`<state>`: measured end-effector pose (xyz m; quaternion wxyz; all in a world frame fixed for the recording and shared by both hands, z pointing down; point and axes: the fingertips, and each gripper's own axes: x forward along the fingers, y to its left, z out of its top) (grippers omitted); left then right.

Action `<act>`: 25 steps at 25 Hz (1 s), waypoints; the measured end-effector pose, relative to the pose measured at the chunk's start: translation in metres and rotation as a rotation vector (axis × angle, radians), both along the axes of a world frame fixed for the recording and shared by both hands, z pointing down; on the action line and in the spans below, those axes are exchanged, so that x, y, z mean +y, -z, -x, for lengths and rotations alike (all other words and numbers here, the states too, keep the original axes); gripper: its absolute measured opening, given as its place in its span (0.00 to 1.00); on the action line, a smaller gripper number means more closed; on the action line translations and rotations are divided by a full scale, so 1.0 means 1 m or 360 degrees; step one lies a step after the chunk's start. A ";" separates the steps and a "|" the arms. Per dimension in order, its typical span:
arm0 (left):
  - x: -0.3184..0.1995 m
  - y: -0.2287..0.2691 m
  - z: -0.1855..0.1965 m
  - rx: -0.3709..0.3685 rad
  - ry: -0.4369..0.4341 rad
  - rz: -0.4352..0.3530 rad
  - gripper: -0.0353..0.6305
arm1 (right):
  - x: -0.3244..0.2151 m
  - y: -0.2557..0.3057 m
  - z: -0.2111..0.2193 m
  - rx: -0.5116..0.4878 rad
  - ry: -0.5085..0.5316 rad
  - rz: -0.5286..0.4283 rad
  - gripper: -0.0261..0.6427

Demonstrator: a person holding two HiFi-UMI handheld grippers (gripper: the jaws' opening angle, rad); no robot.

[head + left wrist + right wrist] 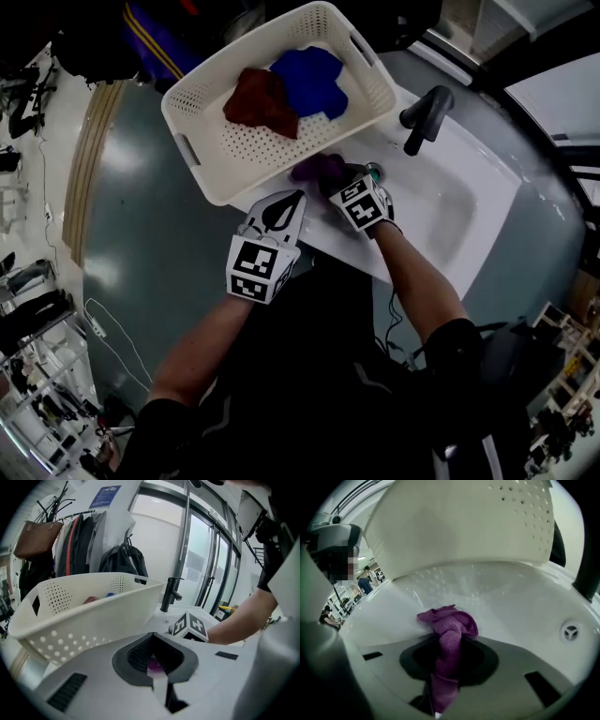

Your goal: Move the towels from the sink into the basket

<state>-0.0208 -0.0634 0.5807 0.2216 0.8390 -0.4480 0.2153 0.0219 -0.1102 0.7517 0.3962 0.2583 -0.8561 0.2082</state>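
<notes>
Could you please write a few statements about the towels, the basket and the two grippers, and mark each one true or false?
1. The basket holds a dark red towel and a blue towel. True.
2. The right gripper is open and empty. False: its jaws are closed on the purple towel, which lies in the sink.
3. The left gripper holds a towel. False: its jaws are together with nothing gripped between them.
4. The faucet at the sink is black. True.
</notes>
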 end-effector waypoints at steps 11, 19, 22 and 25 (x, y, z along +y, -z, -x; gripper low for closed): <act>-0.004 0.055 -0.027 0.0167 -0.0282 -0.0112 0.06 | 0.012 0.078 -0.021 -0.0054 -0.0189 -0.0142 0.19; -0.005 0.096 -0.054 0.0315 -0.0551 -0.0148 0.06 | 0.028 0.144 -0.037 -0.0126 -0.0386 -0.0270 0.19; -0.007 0.115 -0.061 0.0356 -0.0613 -0.0199 0.06 | 0.030 0.169 -0.044 -0.0193 -0.0515 -0.0301 0.19; -0.013 0.134 -0.060 0.0343 -0.0658 -0.0279 0.06 | 0.027 0.199 -0.045 -0.0255 -0.0586 -0.0375 0.19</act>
